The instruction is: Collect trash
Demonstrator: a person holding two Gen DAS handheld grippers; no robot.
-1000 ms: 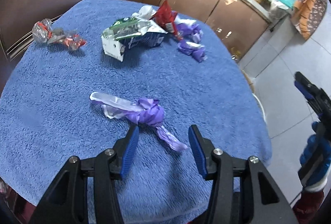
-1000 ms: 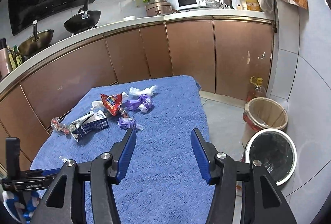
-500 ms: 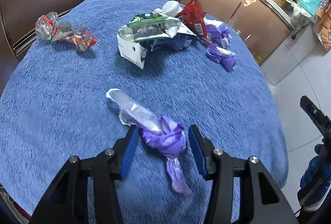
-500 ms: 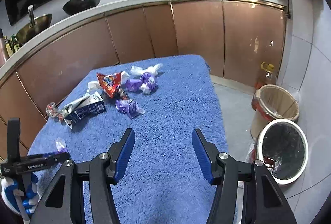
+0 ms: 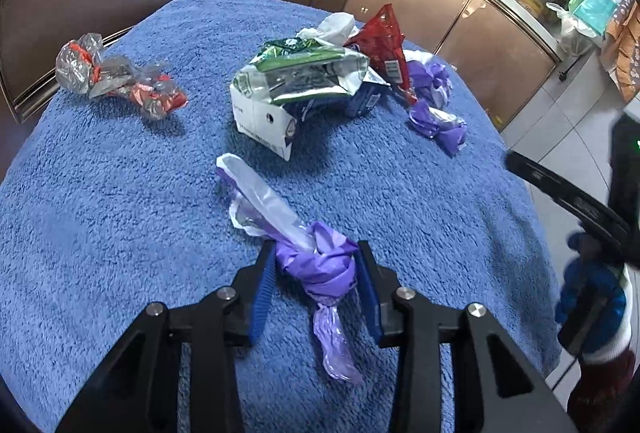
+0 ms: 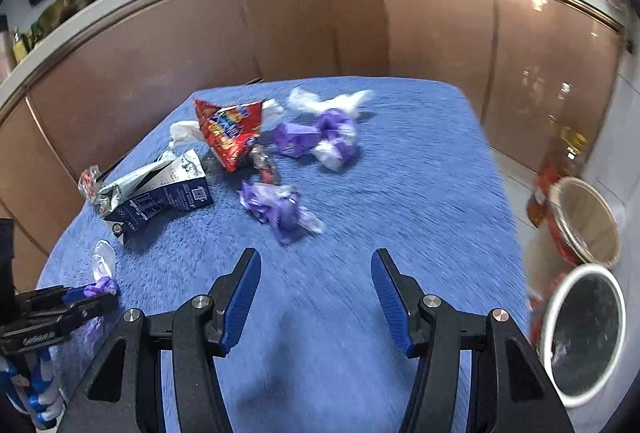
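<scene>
A twisted purple-and-clear wrapper point(image 5: 320, 267) lies on the blue towel-covered table point(image 5: 100, 233). My left gripper point(image 5: 316, 253) straddles its knotted middle and its jaws are closing, with both blue pads against the wrapper's sides. The same gripper point(image 6: 92, 293) and wrapper show at the lower left of the right wrist view. My right gripper point(image 6: 316, 289) hovers open over bare towel with nothing between its fingers. A crumpled purple wrapper point(image 6: 280, 211) lies just ahead of it.
Farther back lie a flattened milk carton point(image 5: 296, 93), a red snack bag point(image 5: 384, 41), a silver-red wrapper point(image 5: 116, 81) and more purple wrappers point(image 5: 438, 121). On the floor to the right stand a beige bin point(image 6: 584, 221), a white-rimmed bin point(image 6: 584, 333) and a bottle point(image 6: 568, 149).
My left gripper moved forward over the purple wrapper and narrowed its jaws onto it. My right gripper dropped and tilted toward the table, closer to the trash pile.
</scene>
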